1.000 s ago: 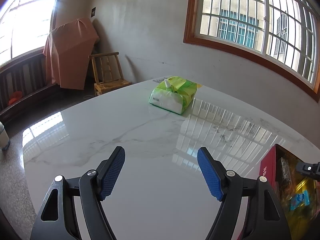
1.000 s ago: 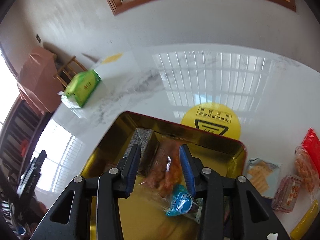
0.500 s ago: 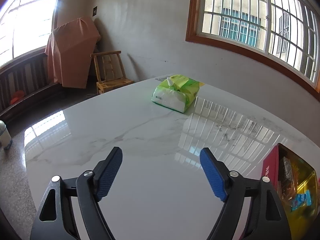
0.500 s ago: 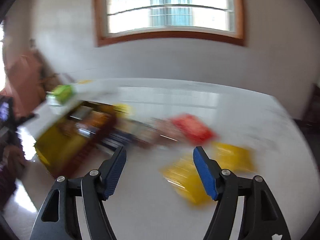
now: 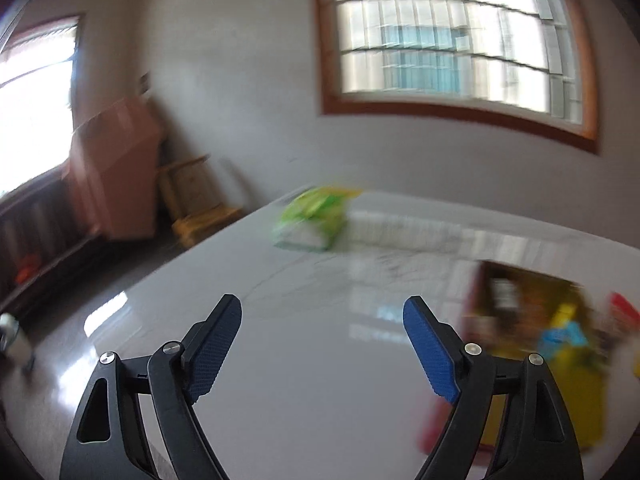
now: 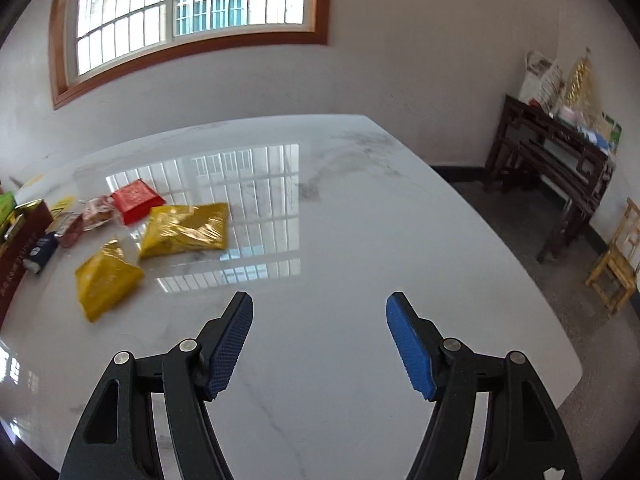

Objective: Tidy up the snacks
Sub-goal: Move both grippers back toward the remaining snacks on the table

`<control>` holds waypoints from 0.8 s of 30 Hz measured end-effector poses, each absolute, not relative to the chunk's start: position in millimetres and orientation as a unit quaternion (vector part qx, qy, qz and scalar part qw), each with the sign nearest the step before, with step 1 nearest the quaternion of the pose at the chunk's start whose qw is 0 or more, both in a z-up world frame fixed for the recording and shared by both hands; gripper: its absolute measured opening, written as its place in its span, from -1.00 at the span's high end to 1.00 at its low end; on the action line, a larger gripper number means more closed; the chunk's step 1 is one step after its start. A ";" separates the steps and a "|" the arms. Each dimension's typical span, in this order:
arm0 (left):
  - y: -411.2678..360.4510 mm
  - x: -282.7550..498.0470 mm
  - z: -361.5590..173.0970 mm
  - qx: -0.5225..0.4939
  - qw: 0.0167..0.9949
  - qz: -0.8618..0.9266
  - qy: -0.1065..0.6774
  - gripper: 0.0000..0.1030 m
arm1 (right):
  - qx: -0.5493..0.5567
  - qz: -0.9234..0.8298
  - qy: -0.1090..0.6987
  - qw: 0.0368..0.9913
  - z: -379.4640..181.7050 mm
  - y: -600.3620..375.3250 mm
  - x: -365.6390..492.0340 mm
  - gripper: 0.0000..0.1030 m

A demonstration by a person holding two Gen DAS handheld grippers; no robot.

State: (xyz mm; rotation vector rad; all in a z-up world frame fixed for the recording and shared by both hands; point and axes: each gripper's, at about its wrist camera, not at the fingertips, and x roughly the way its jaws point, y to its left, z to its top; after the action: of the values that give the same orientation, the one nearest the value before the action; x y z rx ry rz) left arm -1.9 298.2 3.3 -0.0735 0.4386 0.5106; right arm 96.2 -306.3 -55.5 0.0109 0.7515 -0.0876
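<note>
The open red tin (image 5: 476, 300) with a gold inside sits at the right of the blurred left wrist view, with a blue-wrapped snack (image 5: 564, 336) and others in it. My left gripper (image 5: 322, 308) hangs open over the bare white table (image 5: 320, 360), left of the tin. In the right wrist view, two yellow packets (image 6: 186, 230) (image 6: 106, 280), a red packet (image 6: 136, 200) and small wrapped snacks (image 6: 96, 210) lie to the left, beside the tin's red wall (image 6: 16, 256). My right gripper (image 6: 319, 304) is open and empty over bare tabletop, right of those packets.
A green tissue pack (image 5: 312, 220) lies at the table's far side. A wooden chair (image 5: 196, 200) and a cloth-covered object (image 5: 116, 168) stand beyond it. Past the table's right edge are a dark side table (image 6: 560, 160) and a small wooden chair (image 6: 616, 272).
My right gripper let go of the snack in the tin, opened, and swung right to the loose packets. The left gripper rose, turned right and opened slightly wider, so more of the tin shows.
</note>
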 end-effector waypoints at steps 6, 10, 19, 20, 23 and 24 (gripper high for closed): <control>171.5 34.9 38.8 -0.107 0.907 -0.083 0.398 -0.86 | 0.034 -0.023 0.379 0.924 -77.5 -309.3 94.9 -0.29; 86.5 89.0 11.4 -0.217 0.797 -0.197 0.529 -0.86 | 0.038 -0.012 0.382 0.923 -91.5 -314.2 86.8 -0.32; 2.4 180.7 -40.5 -0.280 0.711 -0.120 0.633 -0.86 | 0.072 0.018 0.354 0.932 -93.1 -333.1 81.3 -0.43; -0.8 185.8 -49.2 -0.292 0.703 -0.104 0.640 -0.86 | 0.075 0.021 0.352 0.933 -92.5 -334.0 80.8 -0.44; -6.9 192.8 -65.8 -0.307 0.690 -0.055 0.653 -0.86 | 0.086 0.036 0.348 0.933 -92.1 -336.6 80.7 -0.49; -8.5 194.9 -67.7 -0.310 0.689 -0.040 0.654 -0.86 | 0.088 0.040 0.348 0.933 -92.1 -336.8 80.7 -0.49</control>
State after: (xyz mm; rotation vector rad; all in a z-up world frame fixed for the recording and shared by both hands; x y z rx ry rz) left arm 194.9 -8.5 -67.7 -0.6928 1.4636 -0.0905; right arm 80.7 -336.8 -92.1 0.1791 0.7118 0.0818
